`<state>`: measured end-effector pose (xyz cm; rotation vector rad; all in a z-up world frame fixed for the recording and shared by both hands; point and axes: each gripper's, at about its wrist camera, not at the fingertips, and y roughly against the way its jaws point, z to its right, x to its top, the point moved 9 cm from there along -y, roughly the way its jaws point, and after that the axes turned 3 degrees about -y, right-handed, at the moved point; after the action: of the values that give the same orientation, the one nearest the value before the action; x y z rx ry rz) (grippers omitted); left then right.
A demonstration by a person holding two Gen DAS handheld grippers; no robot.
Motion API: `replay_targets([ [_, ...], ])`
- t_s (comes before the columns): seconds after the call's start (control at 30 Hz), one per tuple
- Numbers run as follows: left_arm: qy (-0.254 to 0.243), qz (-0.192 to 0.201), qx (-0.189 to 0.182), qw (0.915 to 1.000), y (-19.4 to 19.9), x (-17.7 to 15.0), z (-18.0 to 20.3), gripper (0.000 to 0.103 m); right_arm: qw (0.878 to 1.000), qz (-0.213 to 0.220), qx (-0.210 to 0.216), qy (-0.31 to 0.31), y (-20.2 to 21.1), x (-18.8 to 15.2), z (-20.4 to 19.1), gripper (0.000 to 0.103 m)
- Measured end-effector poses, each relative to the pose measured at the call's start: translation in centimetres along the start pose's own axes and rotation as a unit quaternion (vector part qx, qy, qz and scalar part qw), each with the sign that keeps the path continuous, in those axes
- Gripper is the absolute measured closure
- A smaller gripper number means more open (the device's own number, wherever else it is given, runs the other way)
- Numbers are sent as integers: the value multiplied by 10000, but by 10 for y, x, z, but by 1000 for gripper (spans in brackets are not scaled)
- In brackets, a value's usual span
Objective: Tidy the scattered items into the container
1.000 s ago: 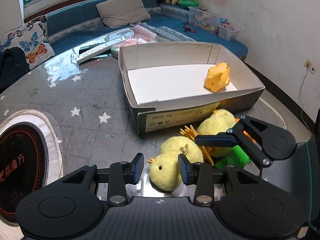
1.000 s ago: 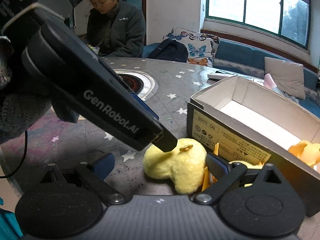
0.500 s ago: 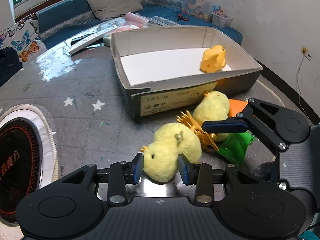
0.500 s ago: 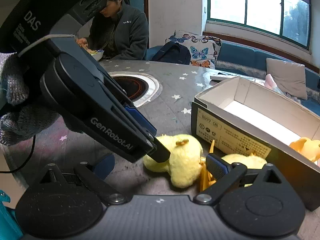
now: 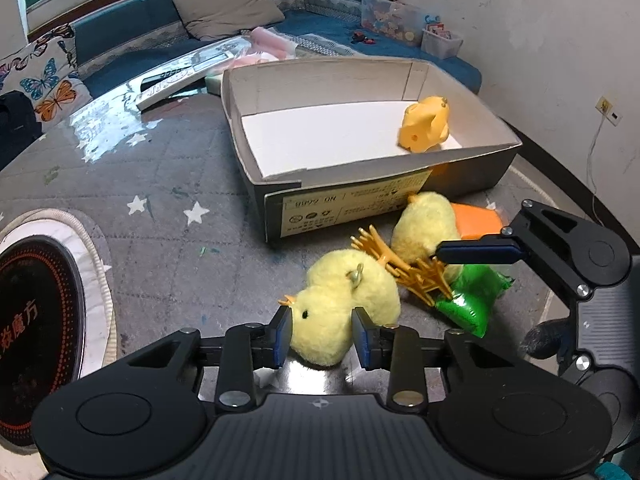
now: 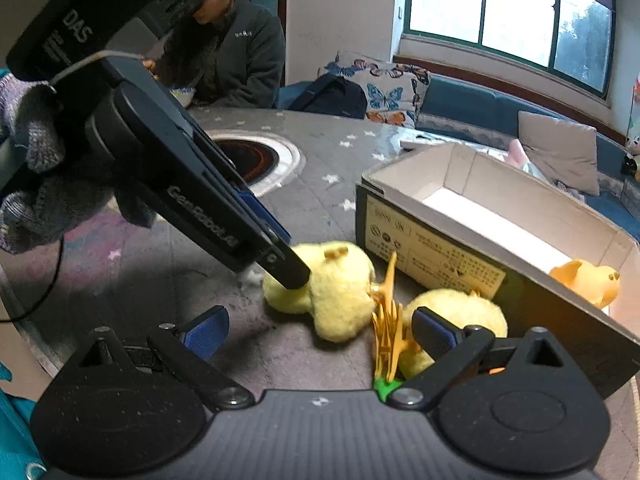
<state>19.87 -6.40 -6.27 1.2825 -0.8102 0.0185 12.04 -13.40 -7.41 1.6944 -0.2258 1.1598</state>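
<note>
A yellow plush chick (image 5: 344, 300) lies on the table in front of the open cardboard box (image 5: 360, 196). My left gripper (image 5: 322, 338) straddles its head, pads touching both sides, closed on it. It also shows in the right wrist view (image 6: 332, 288). A second plush chick (image 5: 424, 232), an orange comb-like toy (image 5: 404, 268), a green packet (image 5: 472, 300) and an orange piece (image 5: 476, 222) lie beside it. A yellow rubber duck (image 5: 426, 124) sits inside the box. My right gripper (image 6: 320, 334) is open and empty, near the second chick (image 6: 460, 312).
The round table has a black induction hob (image 5: 36, 308) at the left. A remote-like panel (image 5: 180, 78) and pink items (image 5: 272, 42) lie behind the box. A seated person (image 6: 236, 48) is across the table. A blue sofa (image 5: 160, 24) runs along the wall.
My left gripper has moved forward onto the chick's head and closed against it. The right gripper has stayed open beside the second chick.
</note>
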Motion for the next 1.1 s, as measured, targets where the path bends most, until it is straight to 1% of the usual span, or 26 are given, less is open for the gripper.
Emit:
replay_targets([
  [0.07, -47, -17, 25, 10000, -1, 1, 0, 68, 10000, 47, -25, 65, -1, 5, -3, 0],
  [0.17, -88, -64, 66, 9999, -3, 2, -1, 68, 9997, 40, -138, 174, -10, 10, -4, 0],
  [0.3, -29, -32, -11, 10000, -2, 4, -2, 68, 9992, -54, -336, 231, -26, 15, -1, 0],
  [0.43, -66, -8, -57, 10000, -1, 7, -1, 68, 9994, -105, -250, 194, -35, 16, -1, 1],
  [0.5, -96, -75, -46, 9999, -5, 6, -1, 68, 9994, -133, -243, 199, -37, 15, -2, 6],
  [0.53, -94, -107, -42, 9999, -8, 5, -1, 68, 9994, -157, -240, 192, -39, 14, -2, 7],
  [0.6, -66, -124, -75, 9999, -10, 5, -2, 67, 9993, -192, -274, 156, -42, 12, -1, 10],
  [0.8, -142, -127, -75, 9998, -11, 4, 1, 67, 9993, -157, -327, 28, -43, 12, 3, 19],
  [0.87, -93, -130, -92, 9998, -11, 4, 1, 67, 9993, -136, -339, 51, -42, 12, 3, 20],
  [0.97, -64, -128, -98, 9998, -11, 4, 0, 67, 9993, -123, -341, 49, -42, 12, 3, 20],
  [1.03, -43, -137, -103, 9998, -12, 4, 0, 67, 9994, -106, -329, -4, -43, 12, 4, 17],
  [1.07, -22, -140, -107, 9998, -12, 4, 0, 67, 9994, -112, -319, -23, -44, 11, 5, 13],
  [1.1, -1, -142, -110, 9998, -12, 4, -1, 67, 9994, -126, -312, -31, -44, 10, 5, 13],
])
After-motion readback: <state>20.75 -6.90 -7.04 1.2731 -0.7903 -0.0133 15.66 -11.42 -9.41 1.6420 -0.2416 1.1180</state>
